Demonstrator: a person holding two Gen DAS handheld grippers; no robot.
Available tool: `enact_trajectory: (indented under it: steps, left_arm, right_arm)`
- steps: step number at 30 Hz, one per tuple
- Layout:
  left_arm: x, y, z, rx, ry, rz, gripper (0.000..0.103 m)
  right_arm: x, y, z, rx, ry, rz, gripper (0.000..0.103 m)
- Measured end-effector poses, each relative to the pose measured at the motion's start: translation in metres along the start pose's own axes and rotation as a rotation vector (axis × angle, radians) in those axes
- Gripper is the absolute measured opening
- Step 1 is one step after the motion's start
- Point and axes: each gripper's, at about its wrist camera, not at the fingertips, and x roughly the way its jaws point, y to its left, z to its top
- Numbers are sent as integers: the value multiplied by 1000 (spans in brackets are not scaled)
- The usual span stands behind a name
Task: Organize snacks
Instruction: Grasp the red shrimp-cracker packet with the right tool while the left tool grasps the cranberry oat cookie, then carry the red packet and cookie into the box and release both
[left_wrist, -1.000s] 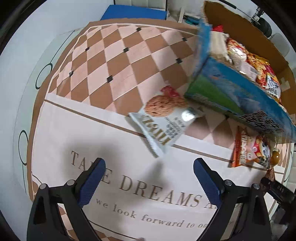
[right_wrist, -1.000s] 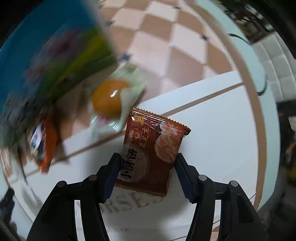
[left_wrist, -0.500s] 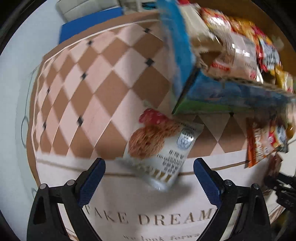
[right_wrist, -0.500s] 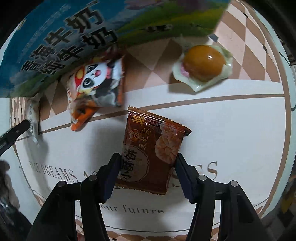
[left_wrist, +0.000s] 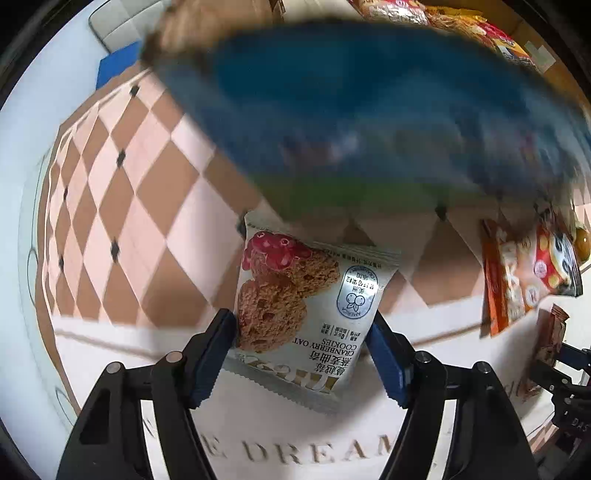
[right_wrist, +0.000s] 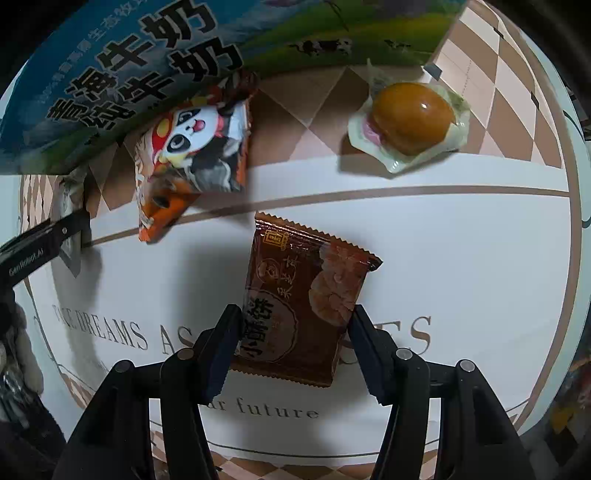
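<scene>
1. In the left view the blue box loomed close ahead, blurred, filling the far side above the cookie pack.
2. Bare checked cloth lay open to the far left of that pack.
3. In the right view the panda pack lay far left against the box, and the wrapped bun far right.
4. A clear lane ran between them, beyond the brown pack.
5. White cloth right of the brown pack was bare.

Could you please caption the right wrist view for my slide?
Right gripper holding a brown snack packet above the tablecloth.
</scene>
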Motion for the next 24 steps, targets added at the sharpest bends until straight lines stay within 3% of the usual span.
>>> enact_trajectory:
  steps: [5,9,13,18,24]
  left_arm:
    - [1,-16,-37,-57,28,13,69]
    - [0,-33,-77,-115,95,2,68]
    - [2,-50,-103,-120,133,3,69]
    - [3,-63,-106,-119,123,21,70]
    - [7,-46,-92,-149,126,-5,72]
  right_arm:
    - [8,-8,-11,-23,13,-11,62]
    - [12,-14,-26,-49,38,-20,62]
    - [16,-18,-43,-79,65,-35,61]
    - [18,-20,-45,-76,77,-40,66]
    - [23,-20,-30,-17,74,-21,73]
